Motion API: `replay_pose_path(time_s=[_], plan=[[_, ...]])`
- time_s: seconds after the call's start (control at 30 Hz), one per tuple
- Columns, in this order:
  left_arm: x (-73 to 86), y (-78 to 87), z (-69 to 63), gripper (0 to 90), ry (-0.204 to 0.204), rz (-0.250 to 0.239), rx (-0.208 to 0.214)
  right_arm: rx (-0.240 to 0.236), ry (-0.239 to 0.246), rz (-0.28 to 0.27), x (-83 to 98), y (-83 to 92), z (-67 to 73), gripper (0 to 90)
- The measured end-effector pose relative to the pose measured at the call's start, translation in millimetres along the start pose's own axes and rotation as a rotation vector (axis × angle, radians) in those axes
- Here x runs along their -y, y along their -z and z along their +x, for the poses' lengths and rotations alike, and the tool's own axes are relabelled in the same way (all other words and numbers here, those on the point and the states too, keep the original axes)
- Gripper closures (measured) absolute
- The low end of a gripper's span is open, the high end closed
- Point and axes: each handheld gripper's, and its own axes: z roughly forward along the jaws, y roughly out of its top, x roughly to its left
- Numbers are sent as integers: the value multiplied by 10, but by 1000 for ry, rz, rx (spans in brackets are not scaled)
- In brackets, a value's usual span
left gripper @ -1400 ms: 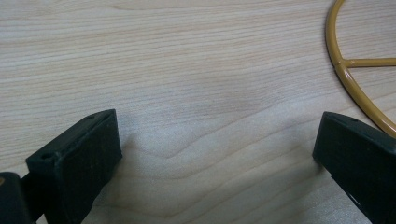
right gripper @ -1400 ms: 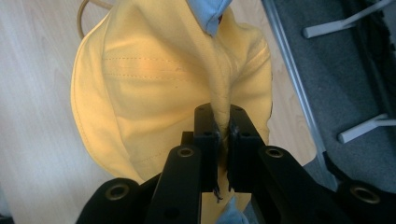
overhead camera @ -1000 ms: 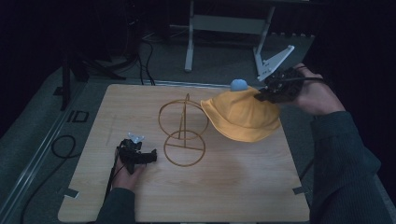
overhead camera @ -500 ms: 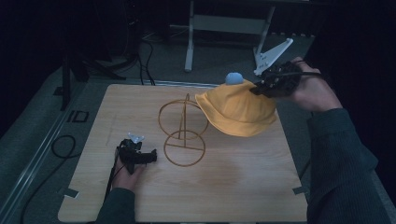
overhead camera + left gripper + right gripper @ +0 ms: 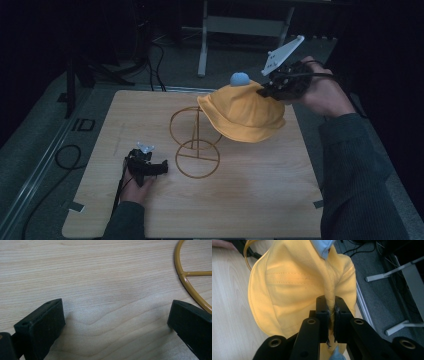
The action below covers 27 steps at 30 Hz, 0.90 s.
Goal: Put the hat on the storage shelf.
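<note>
A yellow bucket hat (image 5: 245, 112) with a small blue knob (image 5: 239, 79) on top hangs in the air over the right half of the wooden table (image 5: 260, 200). My right gripper (image 5: 265, 91) is shut on a pinched fold of its cloth (image 5: 331, 293); the brim droops left toward the gold wire stand (image 5: 196, 142). The stand, a ring base with an upright loop, sits at mid-table, and the hat's left edge overlaps its top. My left gripper (image 5: 162, 169) rests on the table left of the stand, open, with bare wood between its fingers (image 5: 42, 325) and the stand's base ring (image 5: 186, 281) beside them.
A grey floor with cables (image 5: 65, 155) and the white metal legs of a stand (image 5: 240, 25) surround the table. Tape marks (image 5: 72, 206) sit at the table's front corners. Bare wood lies in front of the stand.
The right gripper has lifted the hat up and leftward, so its brim now overlaps the top of the wire stand. The left gripper has stayed put.
</note>
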Motion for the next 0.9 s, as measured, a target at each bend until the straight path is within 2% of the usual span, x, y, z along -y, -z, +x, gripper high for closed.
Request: replay_pose_path(time_s=[0.53,0.9], plan=[[0,1,-1,9,1,1,1,-41,43,-33,-289,-206,122,843],[-1,3,2,9,-1,4,2,-72,77,-42,-595,-387,230,837]])
